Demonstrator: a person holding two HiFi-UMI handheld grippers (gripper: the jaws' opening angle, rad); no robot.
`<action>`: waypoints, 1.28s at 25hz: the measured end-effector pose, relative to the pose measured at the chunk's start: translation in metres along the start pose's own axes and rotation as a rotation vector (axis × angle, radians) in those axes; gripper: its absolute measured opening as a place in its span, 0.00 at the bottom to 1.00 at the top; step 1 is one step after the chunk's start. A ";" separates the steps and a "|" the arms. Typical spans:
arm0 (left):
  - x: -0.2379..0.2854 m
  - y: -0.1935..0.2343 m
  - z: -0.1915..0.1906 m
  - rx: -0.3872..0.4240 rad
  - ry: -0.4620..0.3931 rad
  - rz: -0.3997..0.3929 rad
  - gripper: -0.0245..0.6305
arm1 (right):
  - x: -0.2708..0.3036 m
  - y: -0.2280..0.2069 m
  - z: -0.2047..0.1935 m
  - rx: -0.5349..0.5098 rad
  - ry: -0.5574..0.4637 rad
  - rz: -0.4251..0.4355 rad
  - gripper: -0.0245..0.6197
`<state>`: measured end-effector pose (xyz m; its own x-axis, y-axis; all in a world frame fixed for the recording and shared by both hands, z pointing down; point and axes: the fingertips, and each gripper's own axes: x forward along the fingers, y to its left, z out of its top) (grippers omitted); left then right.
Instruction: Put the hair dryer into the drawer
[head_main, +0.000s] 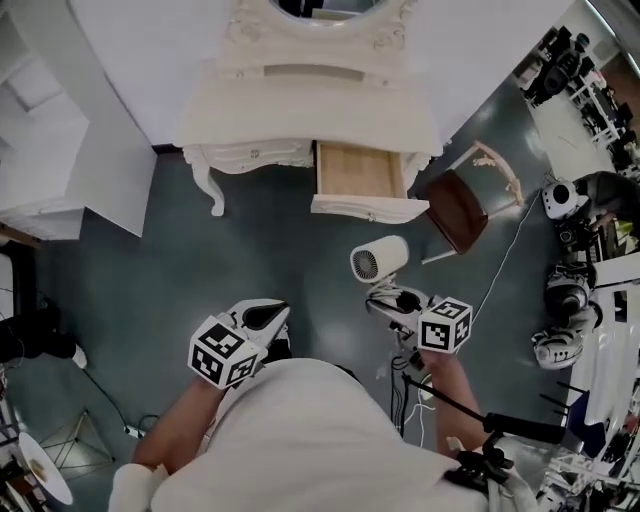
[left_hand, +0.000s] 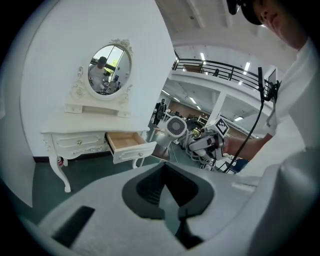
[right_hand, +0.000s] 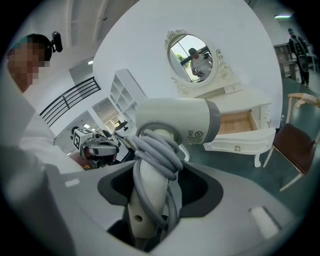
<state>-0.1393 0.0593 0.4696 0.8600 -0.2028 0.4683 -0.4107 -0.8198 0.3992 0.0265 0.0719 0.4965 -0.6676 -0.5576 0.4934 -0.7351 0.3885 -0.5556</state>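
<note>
The white hair dryer (head_main: 378, 260) has its grey cord wound round the handle (right_hand: 150, 185). My right gripper (head_main: 388, 296) is shut on that handle and holds the dryer upright above the floor, in front of the dressing table (head_main: 300, 110). The table's right drawer (head_main: 355, 172) stands pulled out, its wooden inside bare. My left gripper (head_main: 268, 313) hangs to the left of the dryer with its jaws together and nothing in them. In the left gripper view the dryer (left_hand: 175, 125) and drawer (left_hand: 125, 141) lie ahead; the right gripper view shows the drawer (right_hand: 235, 123) behind the dryer's body (right_hand: 175, 120).
A brown-seated chair (head_main: 455, 208) stands just right of the open drawer. White shelving (head_main: 40, 150) fills the left side. Machines and gear (head_main: 570, 290) crowd the right edge. Cables (head_main: 500, 270) trail over the dark green floor.
</note>
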 end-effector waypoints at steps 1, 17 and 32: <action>0.001 0.012 0.009 0.008 0.002 -0.011 0.04 | 0.007 -0.004 0.011 0.004 -0.008 -0.012 0.40; 0.026 0.121 0.054 -0.014 -0.017 -0.019 0.04 | 0.079 -0.089 0.123 -0.103 0.083 -0.064 0.40; 0.121 0.182 0.154 -0.113 -0.066 0.205 0.04 | 0.139 -0.259 0.182 -0.312 0.464 0.112 0.40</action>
<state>-0.0637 -0.1970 0.4777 0.7713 -0.3965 0.4978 -0.6071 -0.6931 0.3886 0.1460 -0.2397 0.5873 -0.6739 -0.1471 0.7240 -0.6096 0.6645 -0.4323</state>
